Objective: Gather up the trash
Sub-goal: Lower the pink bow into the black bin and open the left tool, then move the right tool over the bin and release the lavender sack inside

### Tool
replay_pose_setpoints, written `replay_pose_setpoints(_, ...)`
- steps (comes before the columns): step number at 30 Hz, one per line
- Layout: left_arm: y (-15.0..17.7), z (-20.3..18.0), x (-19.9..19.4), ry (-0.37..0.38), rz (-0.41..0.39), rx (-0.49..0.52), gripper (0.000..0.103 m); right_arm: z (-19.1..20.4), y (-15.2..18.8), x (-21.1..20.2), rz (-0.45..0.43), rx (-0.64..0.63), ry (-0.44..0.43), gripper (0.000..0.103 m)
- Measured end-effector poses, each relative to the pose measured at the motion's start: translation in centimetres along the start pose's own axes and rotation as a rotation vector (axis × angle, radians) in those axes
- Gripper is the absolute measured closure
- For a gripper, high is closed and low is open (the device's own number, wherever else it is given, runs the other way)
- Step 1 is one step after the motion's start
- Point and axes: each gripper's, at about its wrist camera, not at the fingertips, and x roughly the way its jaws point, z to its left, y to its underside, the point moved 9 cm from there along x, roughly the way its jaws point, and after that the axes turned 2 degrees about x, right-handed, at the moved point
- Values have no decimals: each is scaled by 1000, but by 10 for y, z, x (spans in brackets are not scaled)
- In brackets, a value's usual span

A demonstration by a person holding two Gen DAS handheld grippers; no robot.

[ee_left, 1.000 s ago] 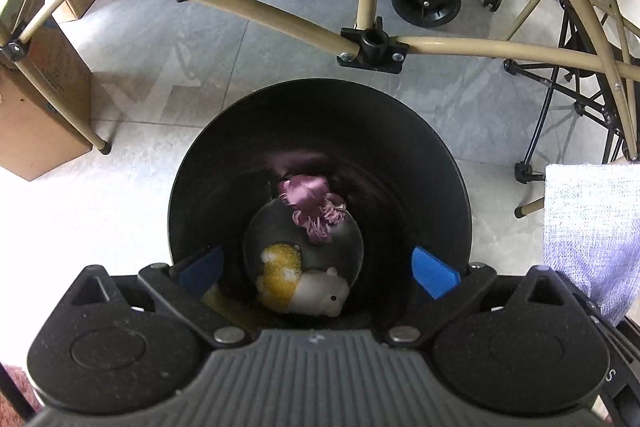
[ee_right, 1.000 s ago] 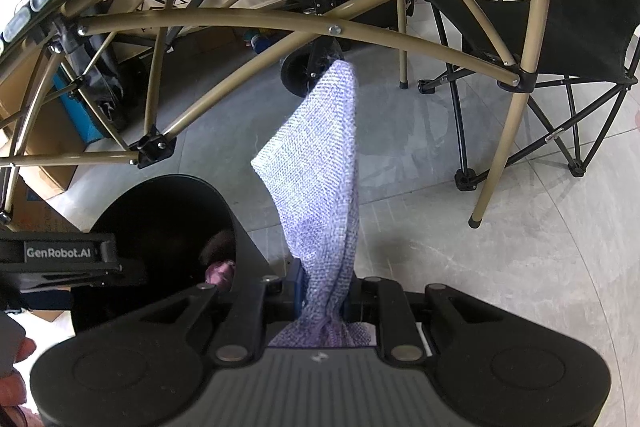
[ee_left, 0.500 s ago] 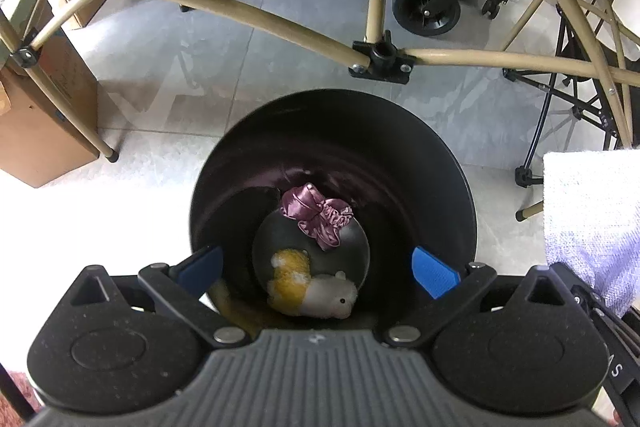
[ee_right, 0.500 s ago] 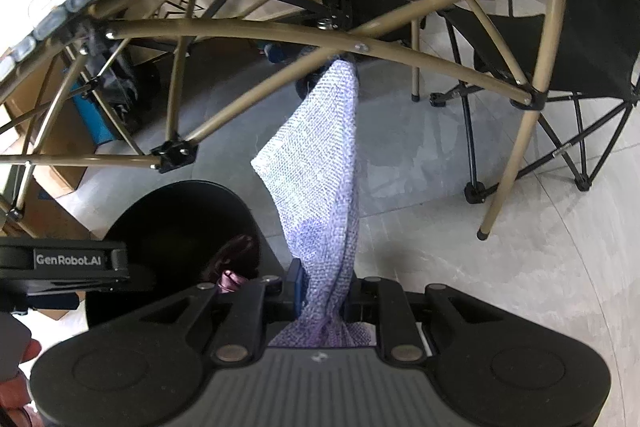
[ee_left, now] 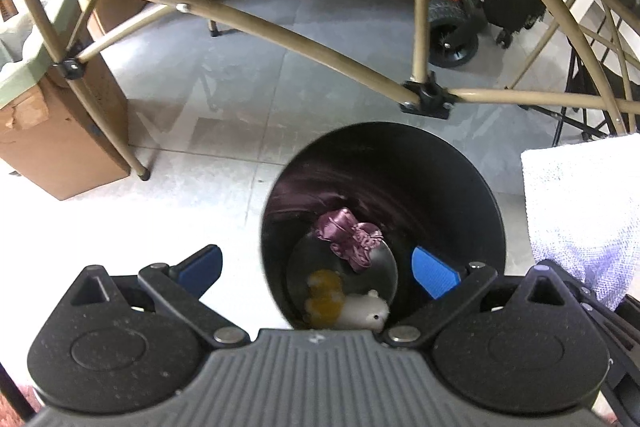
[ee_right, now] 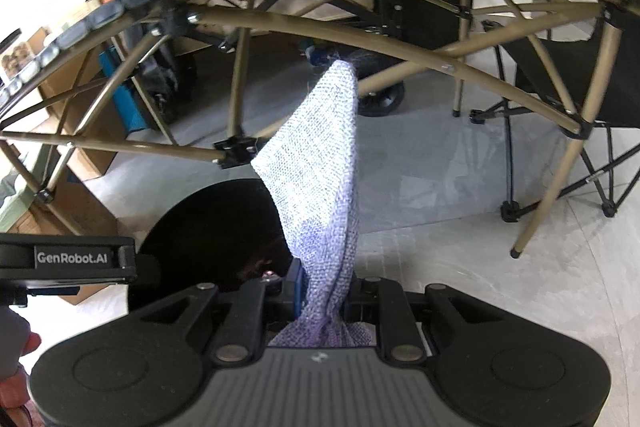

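A black trash bin (ee_left: 472, 187) stands on the floor under the table. In it lie a purple scrunchie (ee_left: 350, 239) and a white and yellow plush toy (ee_left: 348, 303). My left gripper (ee_left: 316, 267) is open and empty above the bin's left rim. My right gripper (ee_right: 324, 287) is shut on a white and purple knitted cloth (ee_right: 320, 163), which hangs beside the bin (ee_right: 212, 223). The cloth also shows at the right edge of the left wrist view (ee_left: 584, 211).
Tan folding table legs (ee_left: 280, 31) cross above the bin. A cardboard box (ee_left: 60, 131) stands at the left. A wheeled cart (ee_left: 456, 35) and a black folding chair (ee_right: 580, 83) stand behind.
My left gripper has moved left and up, so the bin now sits right of centre. My right gripper has risen a little with the cloth still held.
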Motion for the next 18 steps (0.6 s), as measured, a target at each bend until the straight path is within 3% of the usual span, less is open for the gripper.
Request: replay_pose_setpoints(18,5,72,-10,-59,-28,-62,0,56,12,34,88,-47,-44,86)
